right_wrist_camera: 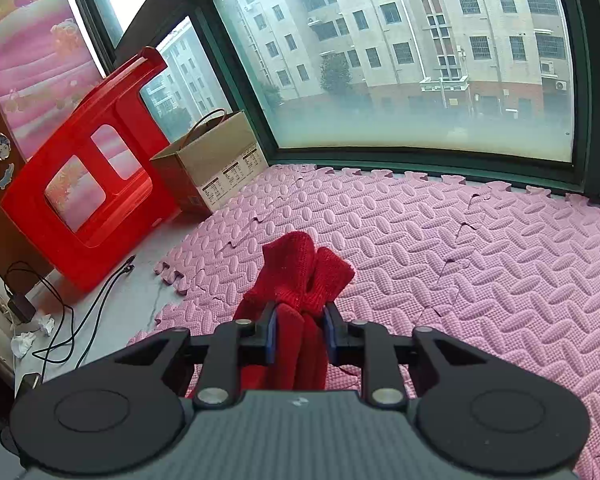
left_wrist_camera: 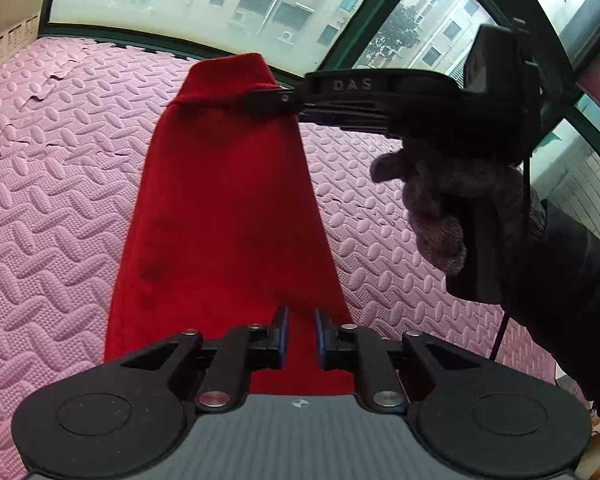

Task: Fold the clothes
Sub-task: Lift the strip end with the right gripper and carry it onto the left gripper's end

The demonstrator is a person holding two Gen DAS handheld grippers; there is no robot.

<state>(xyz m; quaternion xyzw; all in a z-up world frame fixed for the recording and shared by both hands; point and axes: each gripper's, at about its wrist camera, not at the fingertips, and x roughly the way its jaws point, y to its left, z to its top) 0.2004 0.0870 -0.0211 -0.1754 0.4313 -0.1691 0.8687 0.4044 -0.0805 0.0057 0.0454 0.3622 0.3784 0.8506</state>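
Overhead, red knit garment [left_wrist_camera: 220,200] hangs stretched, ribbed-edged.

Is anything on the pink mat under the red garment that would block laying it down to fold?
Nothing visible does. The red garment hangs stretched between the left gripper and right gripper, and the pink foam mat around it looks bare. The cardboard box and red stool sit off at the mat's edge.

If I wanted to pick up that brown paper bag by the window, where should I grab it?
Judging by its pose, take the brown paper bag by its looped handle, coming down from above: the bag stands upright with its mouth open, and the handle arches free above the rim.
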